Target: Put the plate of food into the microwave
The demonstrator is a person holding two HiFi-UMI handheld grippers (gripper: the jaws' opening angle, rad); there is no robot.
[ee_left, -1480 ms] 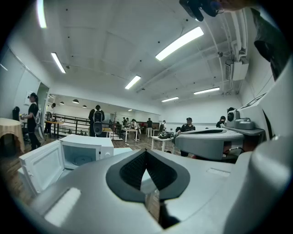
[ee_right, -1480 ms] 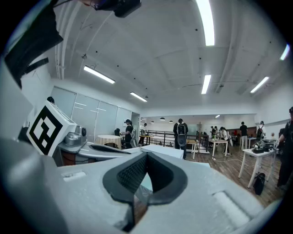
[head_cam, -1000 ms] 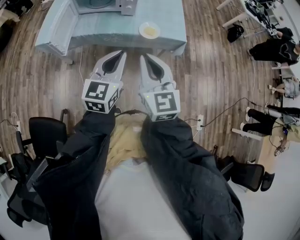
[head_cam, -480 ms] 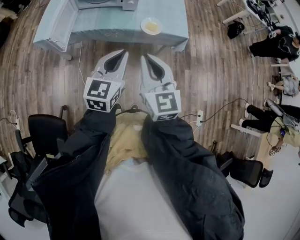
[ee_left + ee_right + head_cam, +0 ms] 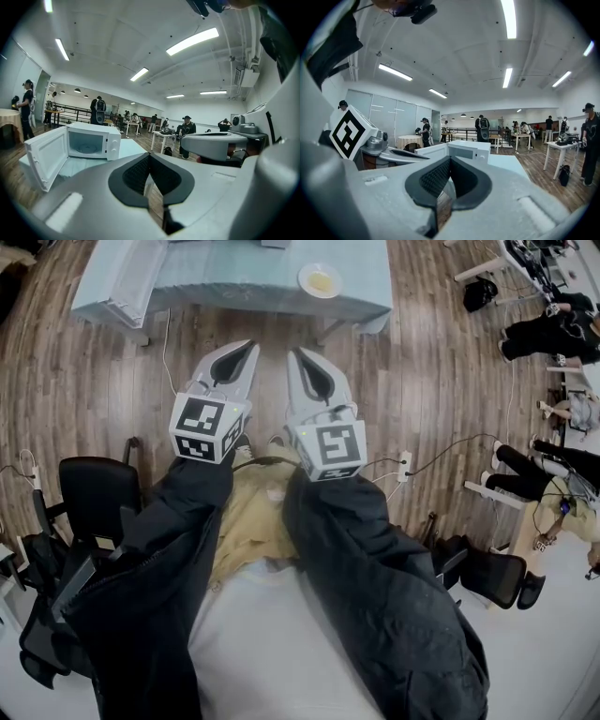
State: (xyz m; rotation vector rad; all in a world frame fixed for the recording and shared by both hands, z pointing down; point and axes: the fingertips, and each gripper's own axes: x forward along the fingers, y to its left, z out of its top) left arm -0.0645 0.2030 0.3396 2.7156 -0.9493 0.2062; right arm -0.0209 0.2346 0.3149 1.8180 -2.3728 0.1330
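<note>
1. Table (image 5: 234,282), draped in pale blue cloth, crosses the top of the head view and serves as the landmark. Wooden floor (image 5: 422,381) lies between it and the person.
2. Microwave (image 5: 91,142) stands toward the table's far left. Its door (image 5: 44,157) is swung wide open, and the cavity looks bare in the left gripper view.
3. Left tongs (image 5: 249,345) and right tongs (image 5: 292,352) hover side by side, well short of the table's near edge and pointing toward it. Each pair is pinched together, pads meeting, with nothing between them.
4. Plate of food (image 5: 321,280) sits toward the table's near right corner, ahead of the tongs and slightly to their right. It is round, so no long axis governs the grasp. The right tongs look nearer and seem likelier to reach its rim first.
5. Against the earlier frames, table and plate have slid up and rightward in the head view, and the top edge now nearly cuts off the microwave. The tongs keep the same closed, paired pose.
</note>
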